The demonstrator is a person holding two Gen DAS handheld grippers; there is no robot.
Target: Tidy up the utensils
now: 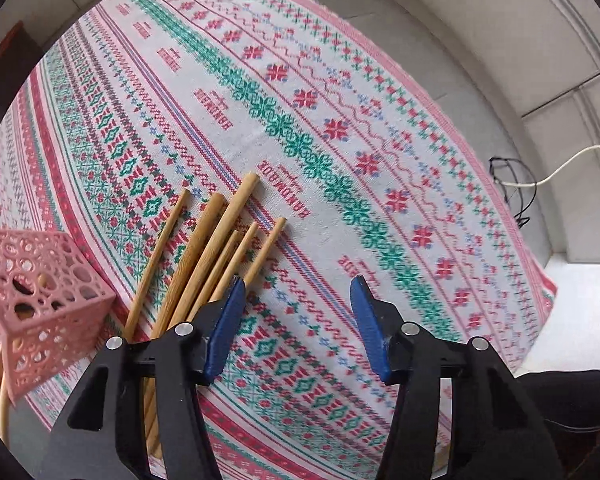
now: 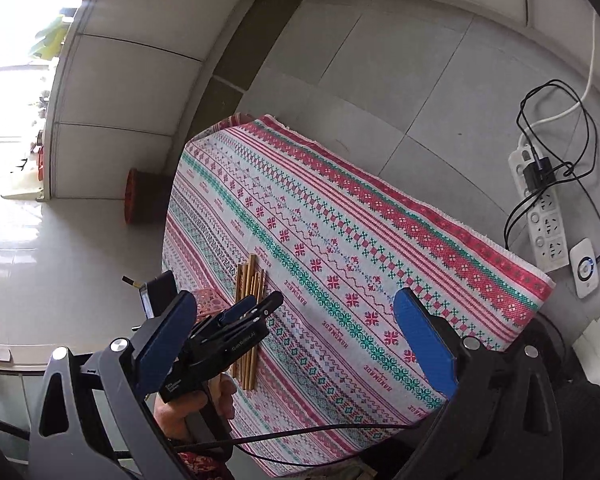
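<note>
Chopsticks lie in a loose fan on the patterned tablecloth, just beside the pink lattice holder

Left gripper hangs over them with jaws wide apart, holding nothing, one finger over the sticks, probably lining up a pick; right gripper is spread wide and empty too, held back above the table, likely leaving the left room to work

Daylit, window glare upper-left, fisheye-warped edges.
</note>
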